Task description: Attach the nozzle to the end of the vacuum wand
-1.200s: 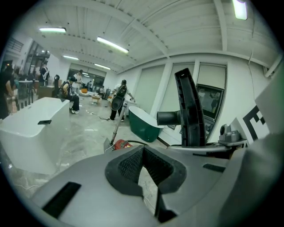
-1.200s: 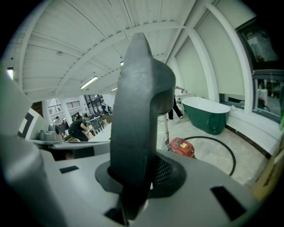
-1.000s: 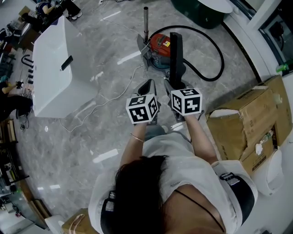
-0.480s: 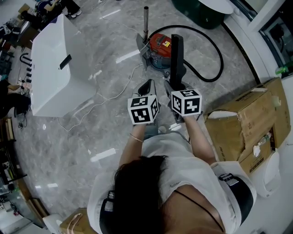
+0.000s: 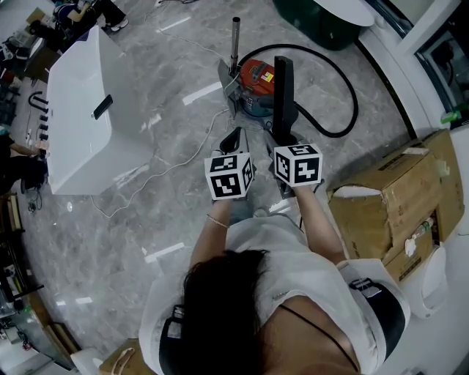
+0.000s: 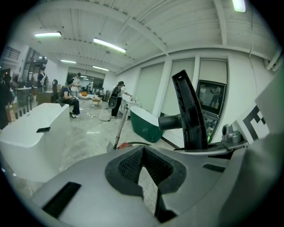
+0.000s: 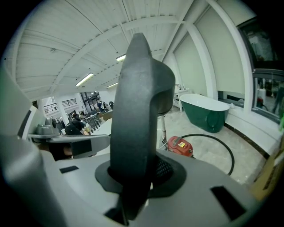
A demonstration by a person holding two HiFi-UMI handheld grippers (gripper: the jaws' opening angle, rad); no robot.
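Note:
A black nozzle (image 5: 283, 88) stands up out of my right gripper (image 5: 285, 136), which is shut on its lower end; it fills the right gripper view as a dark nozzle (image 7: 137, 115). My left gripper (image 5: 233, 139) is beside it on the left, shut and holding nothing, with its pads (image 6: 133, 165) together. Ahead on the floor sits the red vacuum canister (image 5: 258, 78), and the metal wand (image 5: 235, 40) rises upright beside it. The wand (image 6: 120, 129) is some way beyond both grippers. The vacuum (image 7: 180, 146) shows to the right of the nozzle.
A black hose (image 5: 346, 88) loops right of the canister. A white bathtub (image 5: 80, 110) stands at the left, a green tub (image 5: 322, 16) at the far end, and cardboard boxes (image 5: 388, 198) at the right. A thin cable (image 5: 157, 172) trails over the marble floor.
Both grippers and the held nozzle have drifted a little closer to the vacuum. Both grips look the same as before.

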